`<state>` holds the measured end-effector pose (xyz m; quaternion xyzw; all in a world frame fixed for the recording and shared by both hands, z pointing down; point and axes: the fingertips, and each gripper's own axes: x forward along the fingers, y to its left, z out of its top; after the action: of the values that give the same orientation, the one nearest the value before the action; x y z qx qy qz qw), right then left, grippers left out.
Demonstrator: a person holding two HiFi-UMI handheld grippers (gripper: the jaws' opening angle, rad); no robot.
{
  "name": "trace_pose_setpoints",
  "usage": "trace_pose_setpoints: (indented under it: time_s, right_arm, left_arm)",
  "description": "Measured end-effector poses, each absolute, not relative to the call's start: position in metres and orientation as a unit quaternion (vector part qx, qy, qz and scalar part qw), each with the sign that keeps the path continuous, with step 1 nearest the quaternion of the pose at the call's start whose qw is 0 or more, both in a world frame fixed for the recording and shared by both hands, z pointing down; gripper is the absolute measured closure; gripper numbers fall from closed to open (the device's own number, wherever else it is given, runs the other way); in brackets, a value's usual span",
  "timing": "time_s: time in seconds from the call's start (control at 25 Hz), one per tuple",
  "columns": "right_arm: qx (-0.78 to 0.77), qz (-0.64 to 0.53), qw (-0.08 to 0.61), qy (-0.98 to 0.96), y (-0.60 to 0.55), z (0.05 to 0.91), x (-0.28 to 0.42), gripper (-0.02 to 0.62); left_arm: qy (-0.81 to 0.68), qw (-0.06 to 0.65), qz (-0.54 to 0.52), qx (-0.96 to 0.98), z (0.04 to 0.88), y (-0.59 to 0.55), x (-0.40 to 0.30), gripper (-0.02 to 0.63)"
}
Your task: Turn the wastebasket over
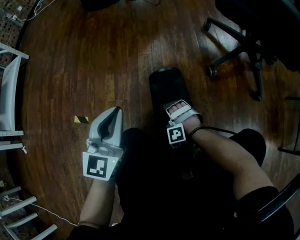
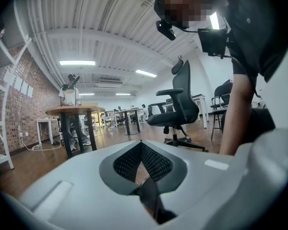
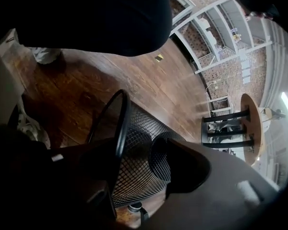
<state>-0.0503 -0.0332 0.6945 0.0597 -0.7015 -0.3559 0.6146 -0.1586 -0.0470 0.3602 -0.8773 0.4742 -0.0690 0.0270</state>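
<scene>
A black wire-mesh wastebasket (image 1: pixel 166 84) rests on the dark wooden floor just ahead of the seated person's knees. My right gripper (image 1: pixel 179 107) reaches steeply down to its near end. In the right gripper view the basket's round rim (image 3: pixel 121 123) passes between the jaws: one jaw is lost in shadow on the inner side, and the other pad (image 3: pixel 175 164) lies against the outside of the mesh wall (image 3: pixel 137 176). The right gripper (image 3: pixel 134 171) is open astride that rim. My left gripper (image 1: pixel 118 110) hovers level to the left, away from the basket, shut and empty (image 2: pixel 141 145).
A black office chair (image 1: pixel 250 39) on casters stands at the upper right. White shelving (image 1: pixel 5 84) lines the left edge. A yellow-black tape mark (image 1: pixel 81 119) is on the floor. The left gripper view shows a round table (image 2: pixel 74 110) and another chair (image 2: pixel 177 109).
</scene>
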Motion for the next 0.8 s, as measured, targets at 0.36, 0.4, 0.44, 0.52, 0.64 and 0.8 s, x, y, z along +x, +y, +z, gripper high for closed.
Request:
trace_pose_setpoints:
  time_s: [0.36, 0.4, 0.44, 0.52, 0.64, 0.8]
  right_arm:
    - [0.134, -0.336, 0.553, -0.751, -0.089, 0.624, -0.075, 0.529]
    - [0.15, -0.32, 0.55, -0.757, -0.102, 0.613, -0.073, 0.549]
    - [0.166, -0.299, 0.55, -0.762, -0.115, 0.606, -0.069, 0.558]
    - [0.201, -0.247, 0.553, -0.77, -0.144, 0.594, -0.055, 0.572]
    - [0.246, -0.119, 0.546, -0.792, -0.18, 0.589, -0.029, 0.581]
    - [0.27, 0.085, 0.514, -0.81, -0.197, 0.598, -0.002, 0.583]
  left_arm:
    - [0.491, 0.035, -0.082, -0.867, 0.357, -0.044, -0.171, 0.606]
    - [0.492, 0.036, -0.083, -0.866, 0.356, -0.043, -0.171, 0.606]
    - [0.493, 0.037, -0.084, -0.865, 0.355, -0.043, -0.171, 0.606]
    - [0.495, 0.039, -0.087, -0.864, 0.354, -0.043, -0.171, 0.606]
    - [0.497, 0.042, -0.089, -0.862, 0.352, -0.042, -0.171, 0.606]
    - [0.505, 0.04, -0.099, -0.856, 0.354, -0.039, -0.176, 0.606]
